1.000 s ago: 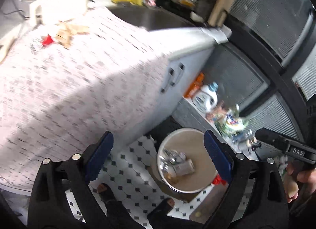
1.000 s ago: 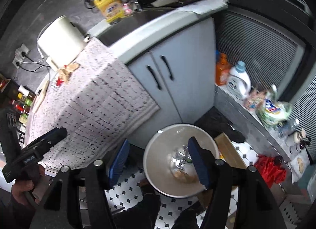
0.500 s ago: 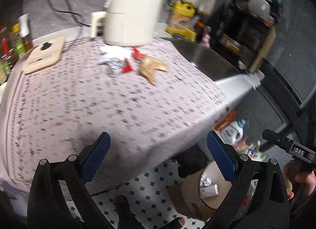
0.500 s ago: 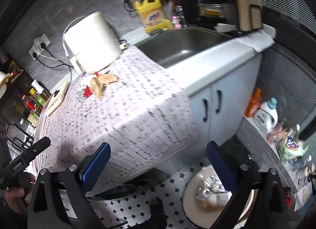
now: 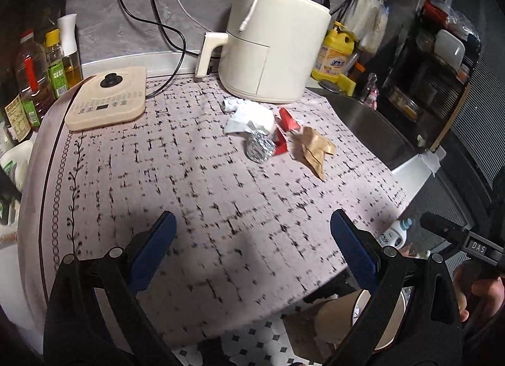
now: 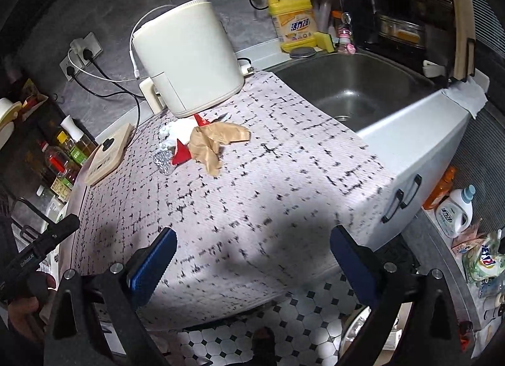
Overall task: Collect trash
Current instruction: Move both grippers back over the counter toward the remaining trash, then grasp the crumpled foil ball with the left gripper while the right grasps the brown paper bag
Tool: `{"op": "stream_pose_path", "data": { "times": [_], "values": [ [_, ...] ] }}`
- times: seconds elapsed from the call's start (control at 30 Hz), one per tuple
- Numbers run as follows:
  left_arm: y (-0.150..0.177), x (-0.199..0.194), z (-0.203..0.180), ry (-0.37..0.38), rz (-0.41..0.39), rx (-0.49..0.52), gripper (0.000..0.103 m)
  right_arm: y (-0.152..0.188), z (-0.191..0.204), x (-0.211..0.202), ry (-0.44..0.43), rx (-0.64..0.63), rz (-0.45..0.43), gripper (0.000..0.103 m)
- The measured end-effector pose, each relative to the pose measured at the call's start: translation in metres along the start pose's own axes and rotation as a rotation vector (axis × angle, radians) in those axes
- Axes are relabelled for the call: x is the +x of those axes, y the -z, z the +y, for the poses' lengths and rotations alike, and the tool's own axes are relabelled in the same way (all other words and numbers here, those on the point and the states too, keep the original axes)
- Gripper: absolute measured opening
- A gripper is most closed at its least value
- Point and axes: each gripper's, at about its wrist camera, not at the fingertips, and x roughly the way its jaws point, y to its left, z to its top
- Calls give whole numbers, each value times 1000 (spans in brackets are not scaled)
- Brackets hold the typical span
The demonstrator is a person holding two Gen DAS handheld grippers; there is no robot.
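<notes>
A small heap of trash lies on the patterned tablecloth (image 5: 189, 195) in front of the cream air fryer (image 5: 271, 47): a foil ball (image 5: 259, 146), red wrapper pieces (image 5: 285, 126), white crumpled paper (image 5: 249, 116) and brown crumpled paper (image 5: 314, 148). The same brown paper (image 6: 211, 141), red wrapper (image 6: 181, 154) and foil ball (image 6: 162, 160) show in the right wrist view. My left gripper (image 5: 252, 239) is open and empty, above the near part of the cloth. My right gripper (image 6: 252, 252) is open and empty, also short of the heap. The bin's rim (image 5: 391, 331) shows below the table edge.
A cream induction plate (image 5: 107, 102) lies at the back left, with oil bottles (image 5: 34, 81) beside it. A steel sink (image 6: 356, 88) is right of the cloth, a yellow detergent bottle (image 6: 295, 26) behind it. Cabinet doors (image 6: 407, 195) and a white detergent bottle (image 6: 454, 211) stand lower right.
Both grippers have swung up from over the bin on the floor to face the tabletop and the trash heap. Both stay open and empty.
</notes>
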Motion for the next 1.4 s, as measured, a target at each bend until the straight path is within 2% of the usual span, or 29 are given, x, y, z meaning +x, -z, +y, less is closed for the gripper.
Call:
{"op": "stream_pose_path", "data": {
  "times": [0.27, 0.4, 0.53, 0.8, 1.07, 1.13, 1.2, 1.27, 1.4],
  "values": [
    [-33, 37, 31, 64, 5, 28, 96, -8, 30, 23, 35, 38, -21, 95],
    [-48, 62, 36, 119, 33, 50, 87, -9, 38, 27, 71, 60, -24, 92],
    [-60, 88, 34, 169, 65, 67, 78, -9, 39, 26, 118, 88, -28, 92],
    [-72, 137, 23, 244, 129, 78, 71, -8, 34, 19, 209, 134, -24, 89],
    [-78, 174, 18, 254, 175, 69, 64, -8, 35, 10, 259, 145, -19, 89],
    [-79, 180, 19, 255, 189, 58, 56, -9, 36, 10, 259, 144, -15, 89],
    [-78, 183, 21, 282, 196, 36, 41, -10, 36, 11, 255, 139, -10, 89],
    [-78, 178, 19, 287, 188, 47, 30, -14, 38, 17, 243, 123, 1, 89],
    [-74, 169, 31, 260, 189, 17, 29, -29, 45, 40, 198, 83, 25, 88]
  ]
}}
